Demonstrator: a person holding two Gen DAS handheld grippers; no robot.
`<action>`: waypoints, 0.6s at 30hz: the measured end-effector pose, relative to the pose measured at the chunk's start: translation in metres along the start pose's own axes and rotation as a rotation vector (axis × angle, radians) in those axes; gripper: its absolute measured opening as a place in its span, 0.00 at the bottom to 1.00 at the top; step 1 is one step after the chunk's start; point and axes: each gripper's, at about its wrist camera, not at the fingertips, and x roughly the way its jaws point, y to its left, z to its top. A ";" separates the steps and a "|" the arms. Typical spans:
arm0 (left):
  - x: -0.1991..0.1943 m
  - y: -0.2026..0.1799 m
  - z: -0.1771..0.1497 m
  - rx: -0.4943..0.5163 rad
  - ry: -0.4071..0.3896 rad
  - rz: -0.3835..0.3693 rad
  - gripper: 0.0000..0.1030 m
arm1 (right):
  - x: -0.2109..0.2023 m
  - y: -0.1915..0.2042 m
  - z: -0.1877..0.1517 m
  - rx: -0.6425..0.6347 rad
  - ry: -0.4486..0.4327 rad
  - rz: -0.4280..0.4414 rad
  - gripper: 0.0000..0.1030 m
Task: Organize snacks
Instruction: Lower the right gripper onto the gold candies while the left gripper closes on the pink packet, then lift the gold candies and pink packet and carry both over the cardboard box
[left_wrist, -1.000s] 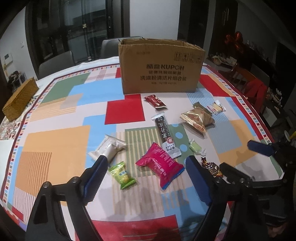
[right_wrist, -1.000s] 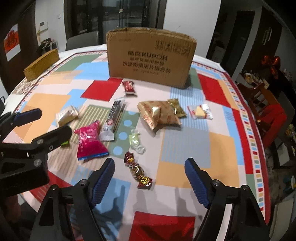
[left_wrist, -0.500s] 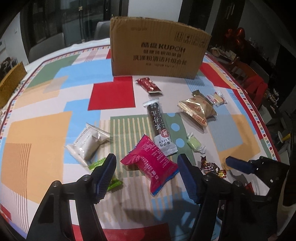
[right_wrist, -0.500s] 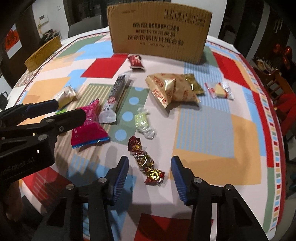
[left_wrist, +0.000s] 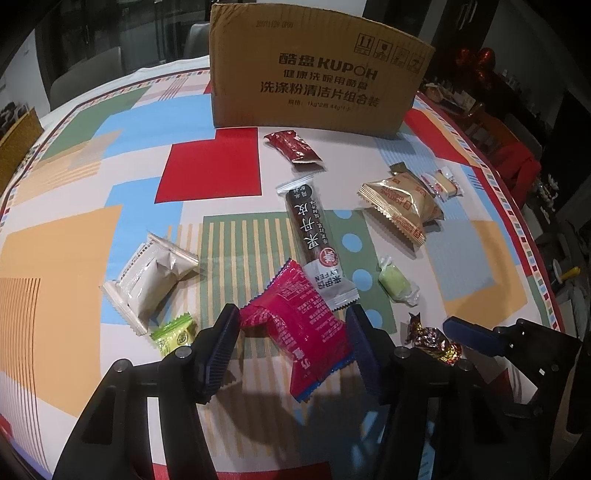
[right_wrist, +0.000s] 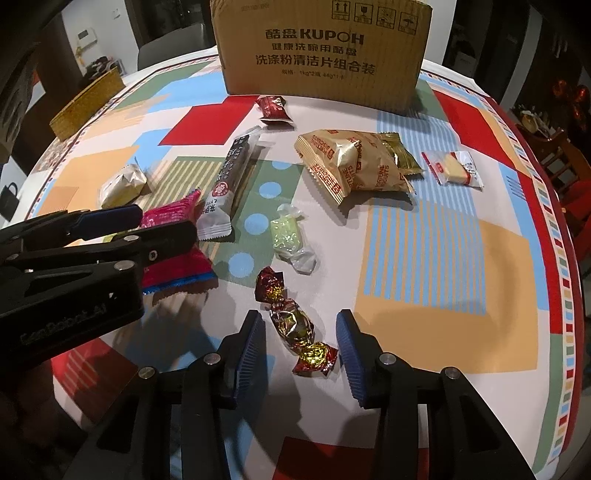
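Observation:
Snacks lie scattered on a patchwork tablecloth before a cardboard box (left_wrist: 317, 74). My left gripper (left_wrist: 291, 350) is open, its fingers either side of a pink packet (left_wrist: 299, 328), which also shows in the right wrist view (right_wrist: 173, 243). My right gripper (right_wrist: 299, 350) is open around a string of gold and red foil candies (right_wrist: 291, 321), also in the left wrist view (left_wrist: 432, 338). A long dark bar (left_wrist: 310, 229), a gold biscuit bag (right_wrist: 347, 166), a green candy (right_wrist: 288, 236), a silver packet (left_wrist: 151, 273), a small green packet (left_wrist: 173, 334) and a dark red packet (left_wrist: 291, 146) lie around.
A small clear-wrapped cake (right_wrist: 454, 170) lies at the right of the biscuit bag. A woven yellow box (right_wrist: 88, 103) stands at the table's far left. Chairs stand beyond the table edge. A red chair (right_wrist: 576, 184) is at the right.
Both grippers have moved forward and down toward the table. The left now straddles the pink packet. The right has narrowed and straddles the foil candies.

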 end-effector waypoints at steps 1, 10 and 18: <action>0.000 -0.001 0.000 0.003 -0.002 0.002 0.56 | 0.000 -0.001 0.000 0.003 -0.001 0.002 0.31; -0.003 -0.004 -0.003 0.024 -0.025 0.002 0.44 | -0.004 -0.003 -0.002 0.026 -0.013 0.024 0.20; -0.006 -0.006 -0.005 0.038 -0.045 -0.019 0.30 | -0.010 -0.003 -0.001 0.030 -0.034 0.014 0.20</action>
